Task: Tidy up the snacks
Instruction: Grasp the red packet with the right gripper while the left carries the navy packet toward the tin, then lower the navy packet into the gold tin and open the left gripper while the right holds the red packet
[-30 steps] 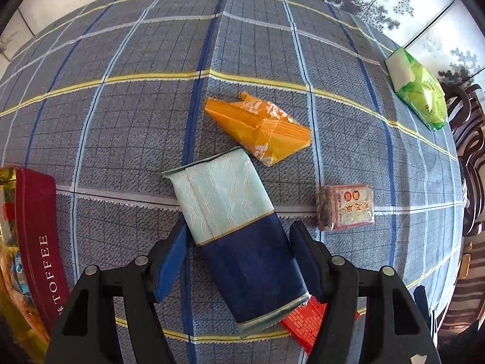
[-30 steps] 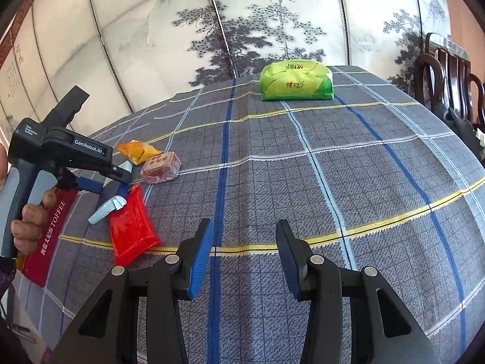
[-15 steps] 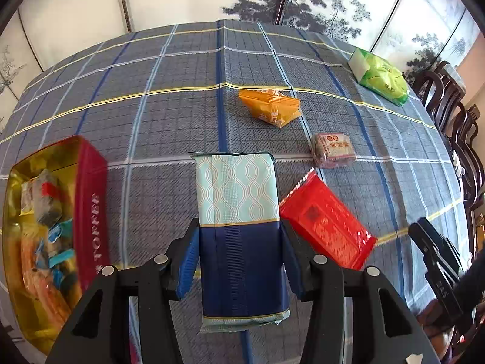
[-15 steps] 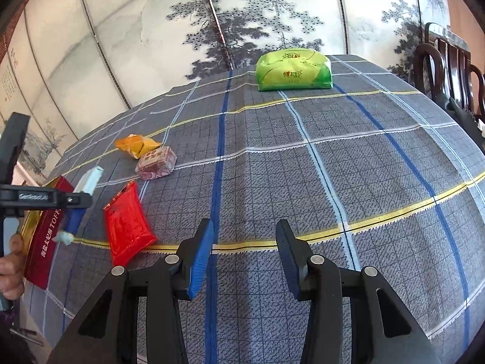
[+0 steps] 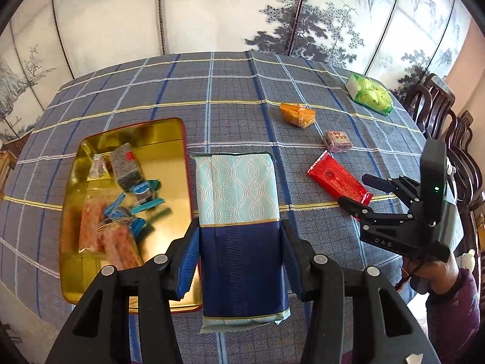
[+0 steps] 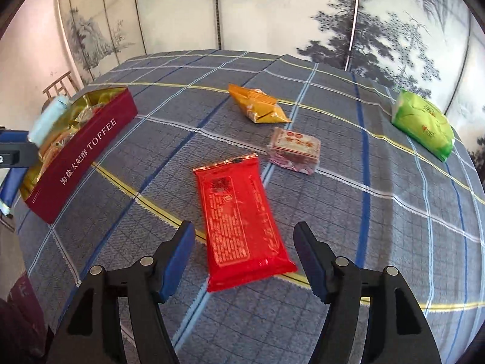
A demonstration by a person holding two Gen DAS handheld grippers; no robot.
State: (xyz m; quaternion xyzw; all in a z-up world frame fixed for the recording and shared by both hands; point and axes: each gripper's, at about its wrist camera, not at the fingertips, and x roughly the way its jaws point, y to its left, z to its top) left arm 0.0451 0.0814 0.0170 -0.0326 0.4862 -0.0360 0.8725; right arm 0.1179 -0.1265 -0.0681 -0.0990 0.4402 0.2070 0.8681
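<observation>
Grippers, two, black with blue pads. Left gripper [image 5: 239,261]: pads clamped on the navy lower half of a mint-and-navy packet [image 5: 239,212], which is held clear of the cloth just beside the tin's right wall. Right gripper [image 6: 244,257]: jaws opening, pads well apart, astride the near end of a red packet [image 6: 239,224] without touching it; that packet lies flat, to the right of the tin.

Tin [image 6: 81,154]: maroon wall lettered TOFFEE, gold inside, open, holding several wrapped snacks. Stands on a blue-grey plaid tablecloth [image 6: 379,212].

Small reddish-brown wrapped block [image 6: 295,150]: just beyond the red packet, farther right of the tin.

Orange packet [image 6: 257,107]: past the block, right of the tin's far end.

Green packet [image 6: 423,124]: far right, well apart from the tin.

Painted folding screen [image 6: 272,9]: behind the table, beyond the tin.
</observation>
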